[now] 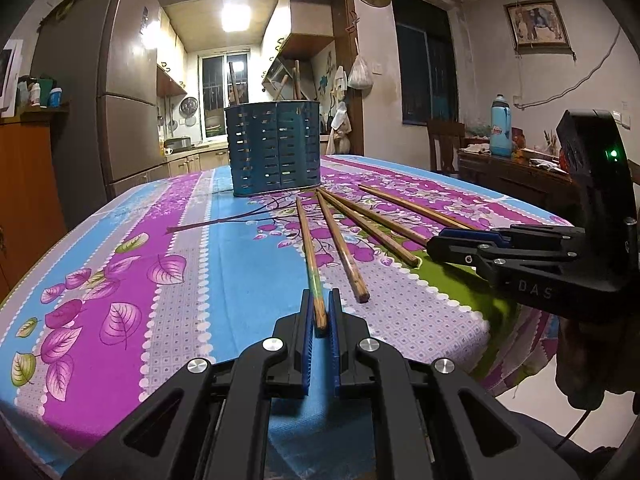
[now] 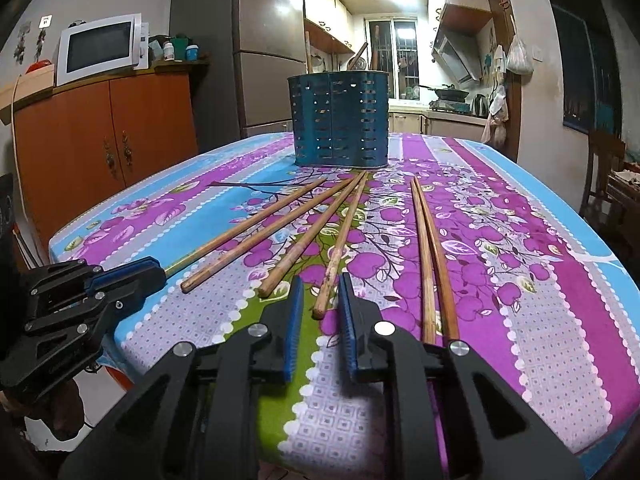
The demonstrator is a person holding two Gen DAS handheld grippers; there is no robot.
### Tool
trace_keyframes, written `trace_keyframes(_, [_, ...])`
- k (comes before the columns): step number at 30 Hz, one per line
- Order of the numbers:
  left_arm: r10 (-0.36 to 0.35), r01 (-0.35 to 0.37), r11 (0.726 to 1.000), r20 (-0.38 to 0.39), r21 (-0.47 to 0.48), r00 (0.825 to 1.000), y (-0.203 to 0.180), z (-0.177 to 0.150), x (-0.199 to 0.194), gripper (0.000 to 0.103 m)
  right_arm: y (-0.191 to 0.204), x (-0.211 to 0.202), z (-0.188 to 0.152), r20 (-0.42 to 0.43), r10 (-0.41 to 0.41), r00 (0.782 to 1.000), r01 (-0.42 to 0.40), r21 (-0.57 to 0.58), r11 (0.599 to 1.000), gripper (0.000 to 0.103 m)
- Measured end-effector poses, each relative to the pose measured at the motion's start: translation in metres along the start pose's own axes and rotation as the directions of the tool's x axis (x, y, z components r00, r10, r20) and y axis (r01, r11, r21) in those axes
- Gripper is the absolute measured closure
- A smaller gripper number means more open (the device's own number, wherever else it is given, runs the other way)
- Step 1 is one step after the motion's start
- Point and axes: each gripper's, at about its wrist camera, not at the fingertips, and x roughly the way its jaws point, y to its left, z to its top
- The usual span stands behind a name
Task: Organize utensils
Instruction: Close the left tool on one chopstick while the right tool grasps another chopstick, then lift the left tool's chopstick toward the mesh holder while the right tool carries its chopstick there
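Tablecloth, right tool (image 1: 434, 246) marked "DAS"

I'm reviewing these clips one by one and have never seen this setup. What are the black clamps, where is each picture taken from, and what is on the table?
No robot here: a person holds two handheld grippers, each with a fisheye camera looking along its fingers. One picture comes from the left gripper, which is shut on the end of a chopstick. The other comes from the right gripper, with a chopstick end between its jaws, which do not visibly press it. More chopsticks lie on the flowered tablecloth before a blue perforated utensil holder, which already holds some utensils.
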Motion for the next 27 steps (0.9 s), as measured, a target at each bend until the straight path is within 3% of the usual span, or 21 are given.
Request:
trace_keyframes(10, [0.013, -0.013, 1.000, 0.027, 0.012, 1.000, -0.002, -0.002, 0.001, 0.093, 0.003, -0.001, -0.002, 0.014, -0.010, 1.000, 0.010, -0.009, 1.000, 0.087])
trace_keyframes(15, [0.029, -0.029, 1.000, 0.036, 0.012, 0.999, -0.003, -0.003, 0.001, 0.094, 0.005, -0.003, -0.003, 0.023, -0.011, 1.000, 0.011, 0.000, 1.000, 0.096])
trace_keyframes(20, [0.036, -0.035, 0.999, 0.029, -0.013, 0.999, -0.002, 0.000, 0.002, 0.095, 0.002, -0.005, -0.005, 0.037, -0.017, 0.999, 0.016, 0.030, 0.999, 0.097])
trace_keyframes(27, [0.038, -0.036, 0.999, 0.071, -0.021, 0.997, 0.001, 0.015, -0.015, 0.095, -0.006, -0.031, 0.011, 0.099, -0.034, 0.995, 0.031, 0.035, 0.999, 0.098])
